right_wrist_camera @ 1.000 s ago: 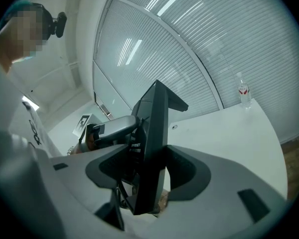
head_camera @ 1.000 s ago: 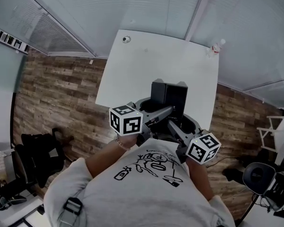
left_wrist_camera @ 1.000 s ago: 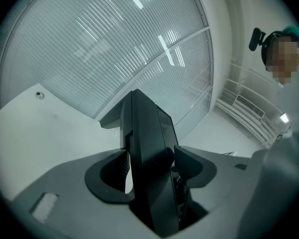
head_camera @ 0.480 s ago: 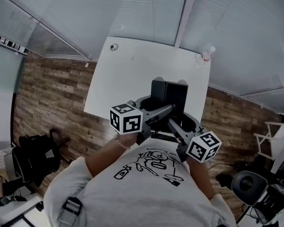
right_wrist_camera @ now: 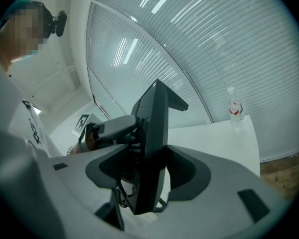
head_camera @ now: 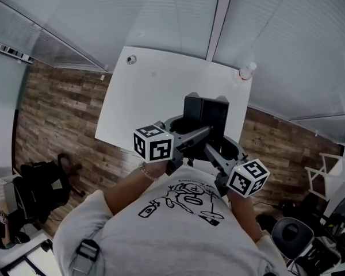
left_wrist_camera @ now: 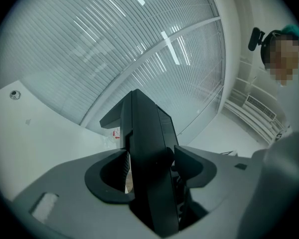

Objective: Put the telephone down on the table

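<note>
Head view shows the telephone (head_camera: 205, 115) upright above the near right part of the desk (head_camera: 152, 96), gripped by both the left tool (left_wrist_camera: 149, 173) and right tool (right_wrist_camera: 148, 169), not yet set down.

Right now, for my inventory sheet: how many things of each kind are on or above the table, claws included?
1 black telephone
2 claws: left claw, right claw, both shut on the telephone
1 plastic bottle
1 small round object
1 white table
Total: 6
</note>
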`<state>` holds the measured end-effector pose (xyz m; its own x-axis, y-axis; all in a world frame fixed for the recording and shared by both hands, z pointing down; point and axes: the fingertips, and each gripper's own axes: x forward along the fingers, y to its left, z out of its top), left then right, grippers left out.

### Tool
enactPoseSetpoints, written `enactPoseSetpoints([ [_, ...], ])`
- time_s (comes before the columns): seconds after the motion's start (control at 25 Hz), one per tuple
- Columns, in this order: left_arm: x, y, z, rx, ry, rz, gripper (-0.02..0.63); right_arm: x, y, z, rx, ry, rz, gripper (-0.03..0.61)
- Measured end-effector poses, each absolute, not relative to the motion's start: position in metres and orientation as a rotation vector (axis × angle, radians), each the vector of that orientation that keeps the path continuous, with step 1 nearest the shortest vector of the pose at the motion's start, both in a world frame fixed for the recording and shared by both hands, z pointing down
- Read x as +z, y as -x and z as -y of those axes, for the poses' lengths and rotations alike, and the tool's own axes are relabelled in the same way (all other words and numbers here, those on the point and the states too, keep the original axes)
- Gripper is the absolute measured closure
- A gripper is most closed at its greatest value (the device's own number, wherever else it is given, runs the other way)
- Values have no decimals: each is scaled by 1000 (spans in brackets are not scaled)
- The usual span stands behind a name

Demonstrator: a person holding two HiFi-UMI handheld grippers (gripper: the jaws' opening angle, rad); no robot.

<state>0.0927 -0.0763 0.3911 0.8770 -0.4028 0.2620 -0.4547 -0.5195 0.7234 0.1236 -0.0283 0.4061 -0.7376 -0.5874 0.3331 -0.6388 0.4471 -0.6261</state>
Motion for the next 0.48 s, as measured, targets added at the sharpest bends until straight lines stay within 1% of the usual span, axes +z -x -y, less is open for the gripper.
enactPoseSetpoints([
  [0.48,392,-75,95,121,-2188,599,331,408,-104,47,1217,-1137,2611,353],
])
